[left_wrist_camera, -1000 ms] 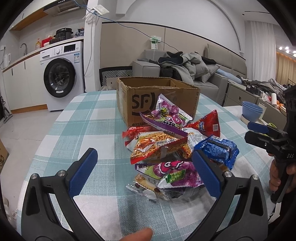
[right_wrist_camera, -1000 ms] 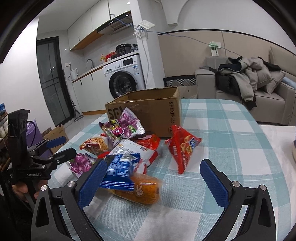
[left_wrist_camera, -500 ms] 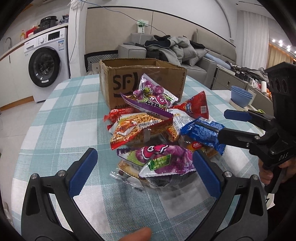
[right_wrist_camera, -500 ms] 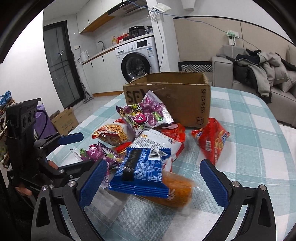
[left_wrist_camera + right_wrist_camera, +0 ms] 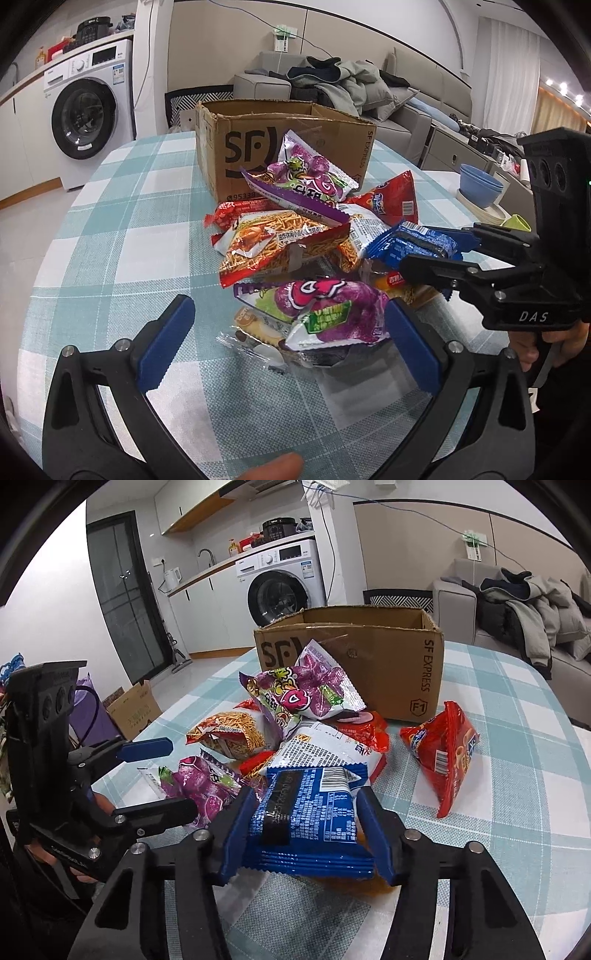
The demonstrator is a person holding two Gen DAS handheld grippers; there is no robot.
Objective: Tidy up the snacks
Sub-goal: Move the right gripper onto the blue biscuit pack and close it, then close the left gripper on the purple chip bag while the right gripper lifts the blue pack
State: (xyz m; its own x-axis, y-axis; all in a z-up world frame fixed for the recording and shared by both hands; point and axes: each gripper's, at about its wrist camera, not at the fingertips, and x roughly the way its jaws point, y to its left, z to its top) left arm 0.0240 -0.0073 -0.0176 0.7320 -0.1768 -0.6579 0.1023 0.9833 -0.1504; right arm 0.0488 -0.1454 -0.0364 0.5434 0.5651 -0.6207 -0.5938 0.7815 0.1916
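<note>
Since the earlier frame, the right gripper (image 5: 308,834) has advanced into the snack pile and its jaws have just been closing; the blue pads now press both sides of the blue snack packet (image 5: 314,812), which was previously lying free between wide-open fingers. That packet sits on top of the near edge of the pile, above an orange packet (image 5: 397,282), and it is not yet clearly lifted. The left gripper (image 5: 284,339) remains spread wide, with its jaws apart on either side of a purple snack bag (image 5: 328,310) that neither pad touches. Remaining snacks lie heaped on the checked tablecloth (image 5: 140,206): a noodle-snack bag (image 5: 273,243) at the middle, a second purple bag (image 5: 306,694) leaning against the cardboard box (image 5: 391,661), and a red triangular bag (image 5: 445,751) set apart to the right of the pile in the right wrist view. The box stands open-topped behind the pile, touching it.
</note>
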